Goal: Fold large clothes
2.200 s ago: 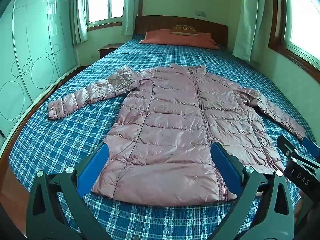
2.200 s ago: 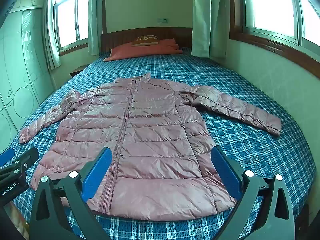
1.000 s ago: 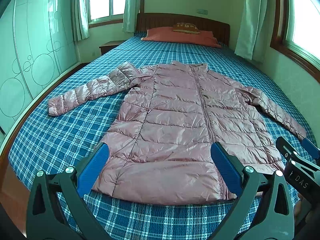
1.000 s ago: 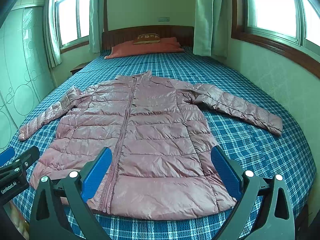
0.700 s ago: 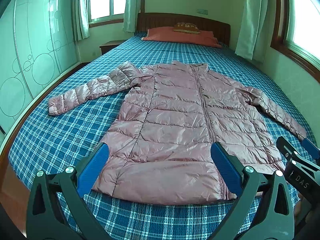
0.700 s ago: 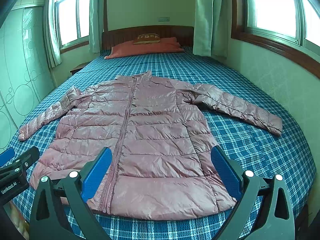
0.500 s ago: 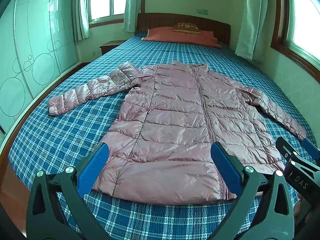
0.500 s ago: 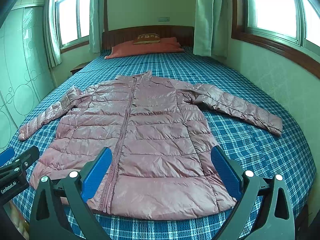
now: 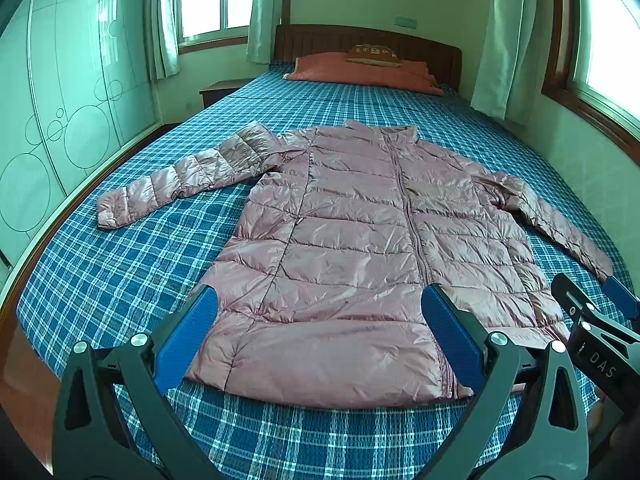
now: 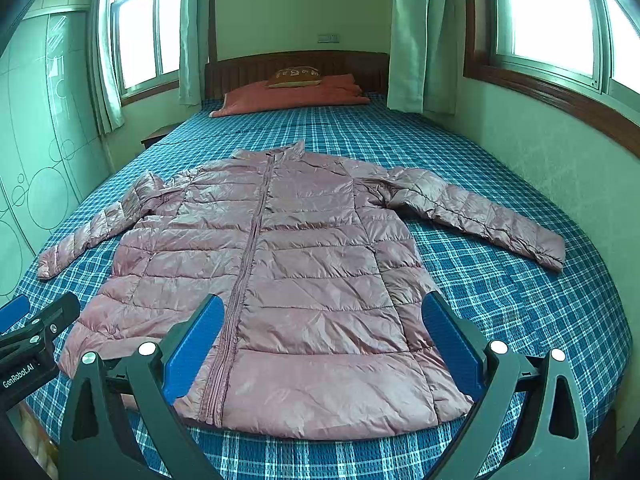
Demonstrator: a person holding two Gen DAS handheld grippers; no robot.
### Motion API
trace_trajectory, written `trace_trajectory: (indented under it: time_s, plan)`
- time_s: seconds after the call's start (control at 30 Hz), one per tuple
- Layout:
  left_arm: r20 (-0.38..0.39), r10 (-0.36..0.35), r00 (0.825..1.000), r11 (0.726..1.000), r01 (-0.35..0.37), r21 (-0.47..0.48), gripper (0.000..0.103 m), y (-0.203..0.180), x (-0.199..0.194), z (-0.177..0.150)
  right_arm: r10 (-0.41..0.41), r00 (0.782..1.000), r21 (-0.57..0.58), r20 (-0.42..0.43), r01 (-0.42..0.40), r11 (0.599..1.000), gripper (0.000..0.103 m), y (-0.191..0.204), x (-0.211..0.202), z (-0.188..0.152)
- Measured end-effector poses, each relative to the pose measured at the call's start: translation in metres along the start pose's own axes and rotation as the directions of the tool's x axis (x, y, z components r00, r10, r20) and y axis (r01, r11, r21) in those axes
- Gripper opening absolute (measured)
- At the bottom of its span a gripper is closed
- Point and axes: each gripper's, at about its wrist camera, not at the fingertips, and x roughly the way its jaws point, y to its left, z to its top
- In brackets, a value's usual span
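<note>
Blue plaid bed (image 9: 120, 280) is carrying everything: both grippers, left gripper (image 9: 316, 332) and right gripper (image 10: 320, 340), are hovering spread wide, empty. At twelve o'clock, the pink puffer jacket (image 9: 360, 240) is lying flat, probably light, slippery; sleeve cuffs look graspable.

Pretty normal bedroom here. Big bed (image 9: 120, 280) with a blue plaid sheet and a dark wooden headboard (image 10: 256, 66) at the far end. A flat salmon-orange pillow (image 10: 296, 98) lies against it, with a smaller brown patterned cushion (image 10: 295, 73) sitting on top. Pale green curtains (image 10: 416, 36) hang beside the wood-framed windows (image 10: 548, 12). On the left there's a wardrobe (image 9: 60, 120) with circle patterns on its doors, and a small dark nightstand (image 9: 218, 90) tucked in the corner near the headboard.
</note>
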Motion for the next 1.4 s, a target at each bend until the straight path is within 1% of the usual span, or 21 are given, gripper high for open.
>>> trace_trajectory:
  time_s: [1.13, 1.2, 1.3, 1.4]
  plan:
    - [-0.005, -0.005, 1.0, 1.0, 0.005, -0.007, 0.101, 0.003, 0.002, -0.005, 0.003, 1.0, 0.002, -0.008, -0.003, 1.0, 0.098, 0.0, 0.004, -0.002]
    - [-0.008, -0.01, 1.0, 1.0, 0.01, -0.016, 0.101, 0.005, 0.008, -0.004, 0.002, 1.0, 0.009, -0.008, -0.002, 1.0, 0.098, -0.003, 0.007, -0.002]
    - [-0.021, -0.009, 1.0, 0.998, 0.007, -0.069, 0.101, 0.017, 0.018, 0.0, 0.003, 1.0, 0.035, -0.006, -0.003, 0.999, 0.098, -0.012, 0.013, 0.0]
    - [-0.054, -0.008, 0.999, 0.992, 0.002, -0.127, 0.101, 0.035, 0.036, 0.007, 0.004, 1.0, 0.08, -0.009, -0.003, 0.997, 0.098, -0.029, 0.024, 0.003]
